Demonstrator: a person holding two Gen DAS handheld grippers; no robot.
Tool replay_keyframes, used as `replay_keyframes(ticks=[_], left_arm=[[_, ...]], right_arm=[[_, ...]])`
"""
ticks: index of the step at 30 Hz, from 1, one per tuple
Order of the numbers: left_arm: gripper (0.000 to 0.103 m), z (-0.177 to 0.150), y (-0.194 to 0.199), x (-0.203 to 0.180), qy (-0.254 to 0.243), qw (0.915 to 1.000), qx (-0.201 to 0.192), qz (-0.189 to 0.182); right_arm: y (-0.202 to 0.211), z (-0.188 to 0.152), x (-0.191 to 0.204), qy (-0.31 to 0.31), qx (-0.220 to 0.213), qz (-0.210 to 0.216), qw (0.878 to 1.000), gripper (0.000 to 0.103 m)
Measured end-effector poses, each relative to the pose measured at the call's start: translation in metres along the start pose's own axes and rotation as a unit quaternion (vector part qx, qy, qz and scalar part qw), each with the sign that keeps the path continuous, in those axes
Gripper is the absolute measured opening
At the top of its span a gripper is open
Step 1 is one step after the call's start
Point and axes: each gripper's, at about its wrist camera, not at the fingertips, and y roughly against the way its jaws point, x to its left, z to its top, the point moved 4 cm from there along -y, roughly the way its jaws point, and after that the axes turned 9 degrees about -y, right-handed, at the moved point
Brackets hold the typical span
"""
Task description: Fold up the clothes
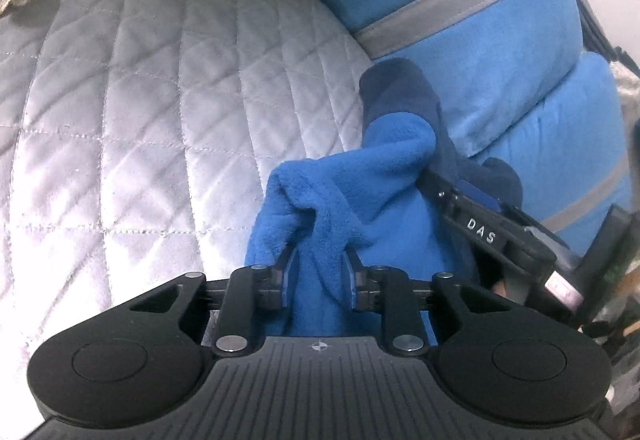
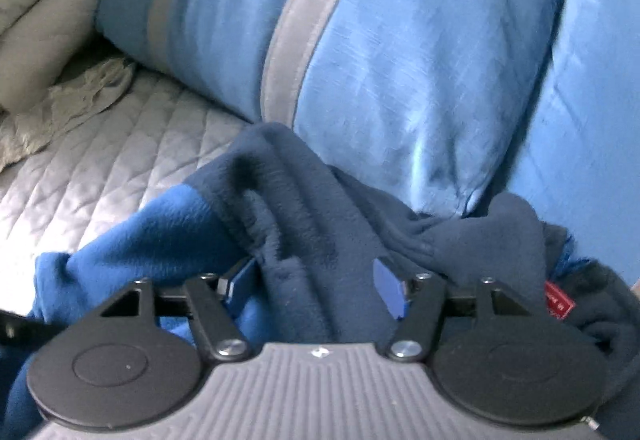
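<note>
left gripper [image 1: 319,272] clamps bunched royal-blue and navy fleece garment [image 1: 332,199] at frame centre; right gripper [image 2: 316,282] straddles its navy part, grip unclear; keep fabric taut

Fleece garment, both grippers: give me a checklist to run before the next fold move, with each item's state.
1. Left gripper has cloth between its fingers: ok, bright blue part of the fleece garment bunched there.
2. Right gripper has cloth between its fingers: ok, navy part there, but jaws stand wide, so firm grip: cannot tell.
3. Garment spread flat: not ok, it hangs twisted and bunched.
4. Quilted grey cover free to lay it on: ok in the part seen.
5. Blue pillows clear of garment: not ok, navy fabric lies against them.
6. Red label side identified: cannot tell.
</note>
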Motion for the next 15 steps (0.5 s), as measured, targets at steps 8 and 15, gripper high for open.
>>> replay_keyframes(ticks=[8,15], left_arm=[[0.025,-0.006,0.016,-0.002,0.004,0.9999,0.006,0.012],[0.029,0.006,0.046,0.003,0.026,0.9977,-0.061,-0.011]], right_arm=[[0.039,-0.003,-0.007,-0.013,-0.017,0.004,1.0,0.089],[0.062,-0.001,-0.004,-0.016,-0.032,0.016,0.999,0.097]])
